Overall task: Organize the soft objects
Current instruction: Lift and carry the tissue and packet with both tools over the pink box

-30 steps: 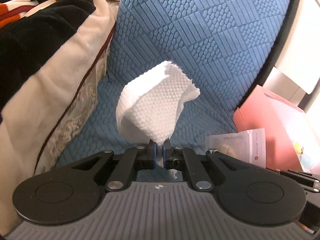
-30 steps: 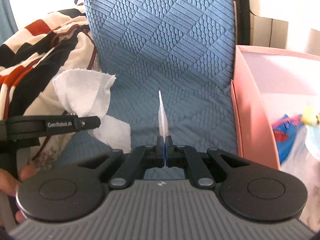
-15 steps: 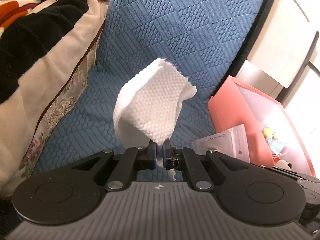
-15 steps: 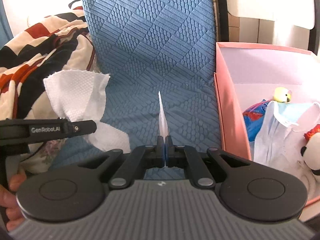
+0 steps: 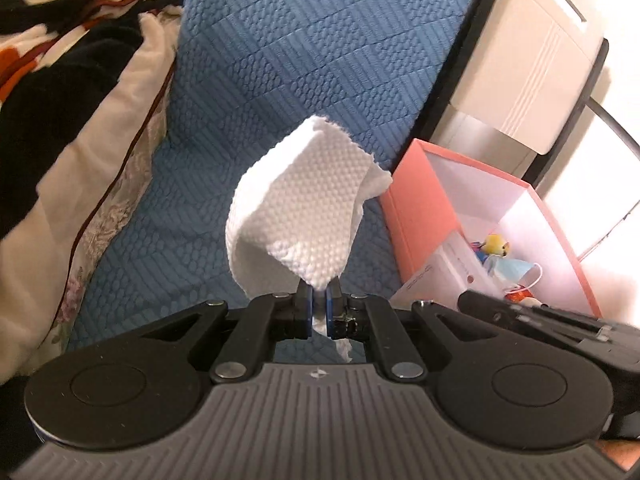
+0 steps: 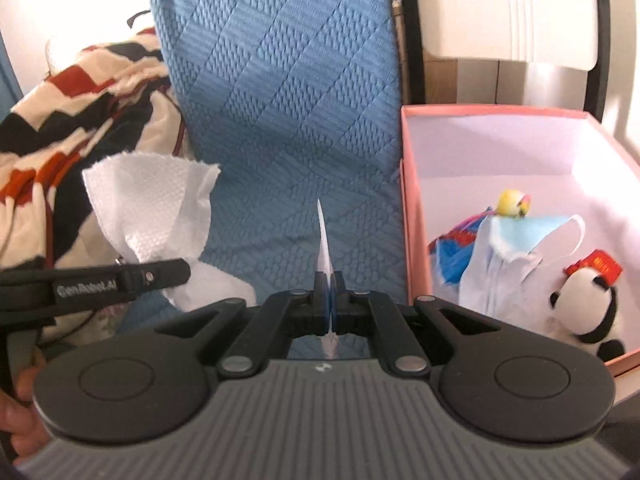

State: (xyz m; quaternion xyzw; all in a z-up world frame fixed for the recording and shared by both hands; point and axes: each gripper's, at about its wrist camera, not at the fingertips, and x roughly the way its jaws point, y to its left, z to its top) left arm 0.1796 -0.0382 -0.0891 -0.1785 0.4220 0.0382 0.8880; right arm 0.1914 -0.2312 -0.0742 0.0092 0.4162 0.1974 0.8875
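- Both grippers have risen and swung toward the pink cardboard box (image 6: 412, 216), now fuller in view.
- Left gripper (image 5: 319, 305): jaws pinching the white embossed paper towel (image 5: 304, 208) above the blue quilted cover (image 5: 280, 60).
- Right gripper (image 6: 329, 300): jaws pinching a thin white sheet (image 6: 323, 240) edge-on.
- Judgement: drop-off into box next.
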